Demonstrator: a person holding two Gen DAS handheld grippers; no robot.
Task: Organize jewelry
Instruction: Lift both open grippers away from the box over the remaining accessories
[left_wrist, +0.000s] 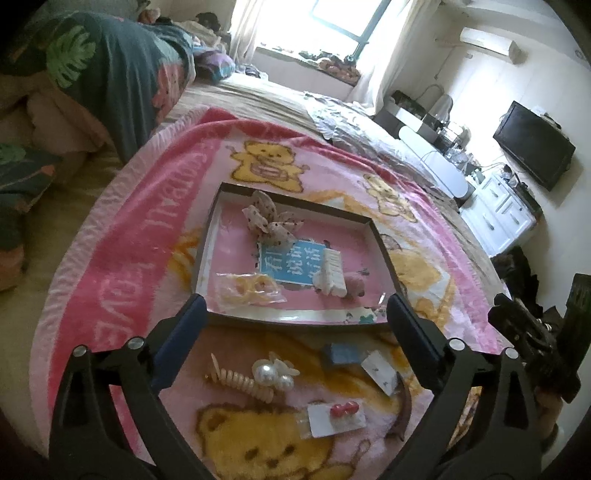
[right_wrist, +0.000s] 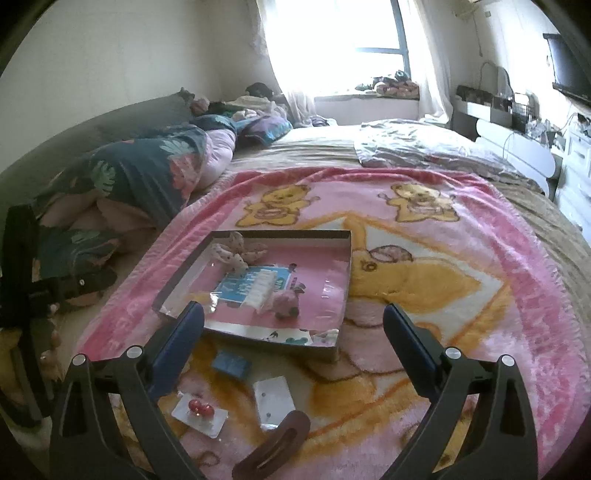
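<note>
A shallow box tray (left_wrist: 295, 316) (right_wrist: 258, 338) lies on the pink bear blanket. It holds a spotted bow (left_wrist: 271, 221), a white comb clip (left_wrist: 330, 275), a bag of yellow rings (left_wrist: 251, 288) and a pink piece (left_wrist: 356, 286). In front of it lie a pearl clip (left_wrist: 273, 373), a cream spiral clip (left_wrist: 240, 382), a blue box (left_wrist: 341, 354) (right_wrist: 231, 363), a white earring card (left_wrist: 380, 371) (right_wrist: 273, 402), a red bead card (left_wrist: 340, 413) (right_wrist: 199, 410) and a brown hair clip (right_wrist: 273, 446). My left gripper (left_wrist: 295, 314) and right gripper (right_wrist: 293, 321) are open, empty, above these.
The blanket (right_wrist: 480, 295) covers a bed with a dark leaf-print quilt (left_wrist: 110, 74) at the left and a grey sheet (right_wrist: 424, 147) behind. White drawers (left_wrist: 502, 218) and a TV (left_wrist: 533, 149) stand at the right. The right gripper's body shows in the left wrist view (left_wrist: 546, 332).
</note>
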